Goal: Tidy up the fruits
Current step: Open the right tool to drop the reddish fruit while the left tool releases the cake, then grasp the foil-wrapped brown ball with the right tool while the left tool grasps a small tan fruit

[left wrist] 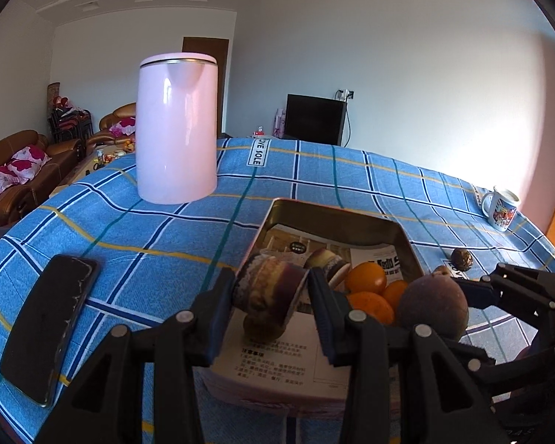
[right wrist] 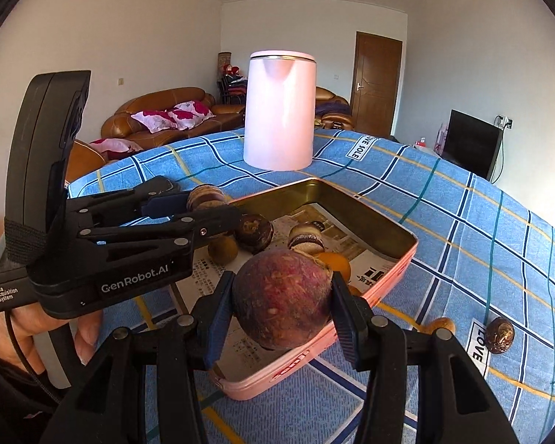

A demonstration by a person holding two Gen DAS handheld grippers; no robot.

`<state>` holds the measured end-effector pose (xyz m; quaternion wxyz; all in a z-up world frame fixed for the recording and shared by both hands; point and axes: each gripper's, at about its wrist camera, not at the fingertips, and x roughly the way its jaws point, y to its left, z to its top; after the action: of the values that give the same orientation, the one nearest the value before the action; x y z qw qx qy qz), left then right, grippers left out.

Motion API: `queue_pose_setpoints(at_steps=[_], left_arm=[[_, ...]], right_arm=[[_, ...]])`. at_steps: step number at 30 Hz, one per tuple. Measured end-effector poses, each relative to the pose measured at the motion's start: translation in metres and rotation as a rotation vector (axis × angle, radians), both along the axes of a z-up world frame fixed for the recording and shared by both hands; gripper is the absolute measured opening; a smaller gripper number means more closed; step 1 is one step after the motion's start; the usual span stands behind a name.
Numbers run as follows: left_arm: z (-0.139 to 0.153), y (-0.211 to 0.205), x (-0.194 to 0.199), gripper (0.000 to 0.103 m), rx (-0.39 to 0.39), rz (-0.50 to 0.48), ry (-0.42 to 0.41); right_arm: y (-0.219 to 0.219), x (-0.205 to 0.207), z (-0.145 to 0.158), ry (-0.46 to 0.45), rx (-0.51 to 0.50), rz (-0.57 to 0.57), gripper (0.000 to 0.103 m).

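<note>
A pink tin tray (right wrist: 396, 259) lined with printed paper sits on the blue checked tablecloth; its rim also shows in the left wrist view (left wrist: 336, 214). My left gripper (left wrist: 270, 292) is shut on a brown banded macaron-like piece (left wrist: 266, 288) and holds it over the tray's left side; it also shows in the right wrist view (right wrist: 203, 199). My right gripper (right wrist: 283, 307) is shut on a round purple-brown fruit (right wrist: 283, 303) above the tray's near edge; the fruit also shows in the left wrist view (left wrist: 433, 303). Oranges (left wrist: 366, 277), a small brown fruit (right wrist: 222, 249) and more banded pieces (right wrist: 307, 238) lie in the tray.
A pink kettle (left wrist: 177, 129) stands behind the tray. A black phone (left wrist: 48, 322) lies at the left. A mug (left wrist: 501, 207) stands at the far right edge. A dark wrinkled fruit (right wrist: 500, 334) and a small brown fruit (right wrist: 440, 325) lie on the cloth right of the tray.
</note>
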<state>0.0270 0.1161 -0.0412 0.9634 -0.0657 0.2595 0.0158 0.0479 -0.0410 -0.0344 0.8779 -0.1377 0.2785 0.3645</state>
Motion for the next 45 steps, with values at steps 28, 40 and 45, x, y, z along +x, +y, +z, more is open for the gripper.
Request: queue_pose_setpoints(at_steps=[28, 40, 45], left_arm=[[0.023, -0.067, 0.006, 0.056, 0.085, -0.093, -0.055], [0.031, -0.128, 0.04, 0.061, 0.136, -0.197, -0.034], [0.03, -0.14, 0.054, 0.061, 0.157, -0.19, -0.013]], right_arm=[[-0.068, 0.008, 0.014, -0.181, -0.063, -0.226, 0.06], [-0.127, 0.058, 0.013, -0.131, -0.112, -0.449, 0.06], [-0.142, 0.081, 0.008, -0.017, -0.063, -0.455, 0.06]])
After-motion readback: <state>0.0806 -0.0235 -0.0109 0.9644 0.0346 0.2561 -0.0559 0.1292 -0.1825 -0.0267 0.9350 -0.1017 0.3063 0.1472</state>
